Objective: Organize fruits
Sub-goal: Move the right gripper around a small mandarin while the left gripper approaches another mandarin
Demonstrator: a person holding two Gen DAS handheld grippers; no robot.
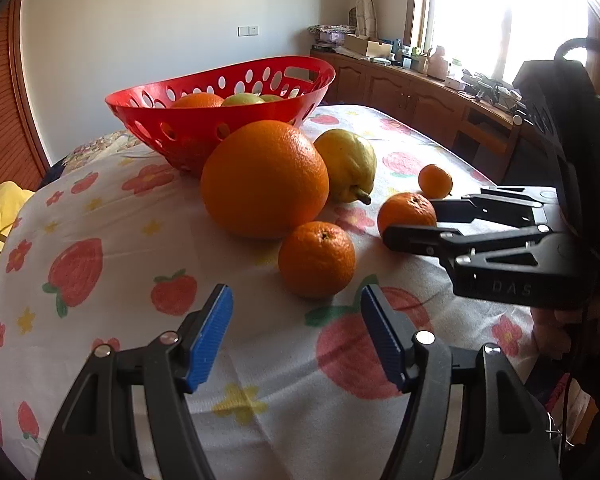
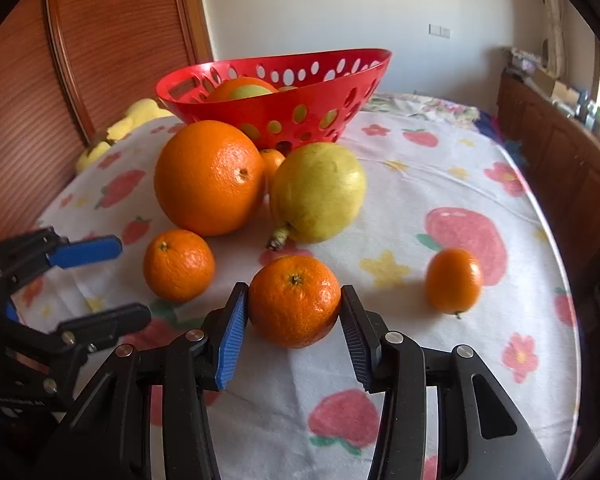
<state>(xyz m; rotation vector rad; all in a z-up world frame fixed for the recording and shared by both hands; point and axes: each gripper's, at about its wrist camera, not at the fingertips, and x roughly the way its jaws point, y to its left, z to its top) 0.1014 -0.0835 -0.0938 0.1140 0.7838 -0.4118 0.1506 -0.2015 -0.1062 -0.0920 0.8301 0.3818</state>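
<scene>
1. While the red basket (image 2: 276, 116) waits toward the table's far edge, the right gripper (image 2: 294, 312) clamps a mandarin (image 2: 294, 300), ready for lifting.
2. The left gripper (image 1: 296, 332) stands half-open and empty before another mandarin (image 1: 316, 259).

Loose oranges (image 2: 209, 177) and a lemon (image 2: 318, 192) lie before the red basket (image 2: 332, 92).

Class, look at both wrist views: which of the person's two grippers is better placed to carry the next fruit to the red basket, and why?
The right. The right gripper has its pads against both sides of a mandarin, so it probably only needs to lift toward the red basket. The left gripper is open, with another mandarin ahead of its fingertips.
</scene>
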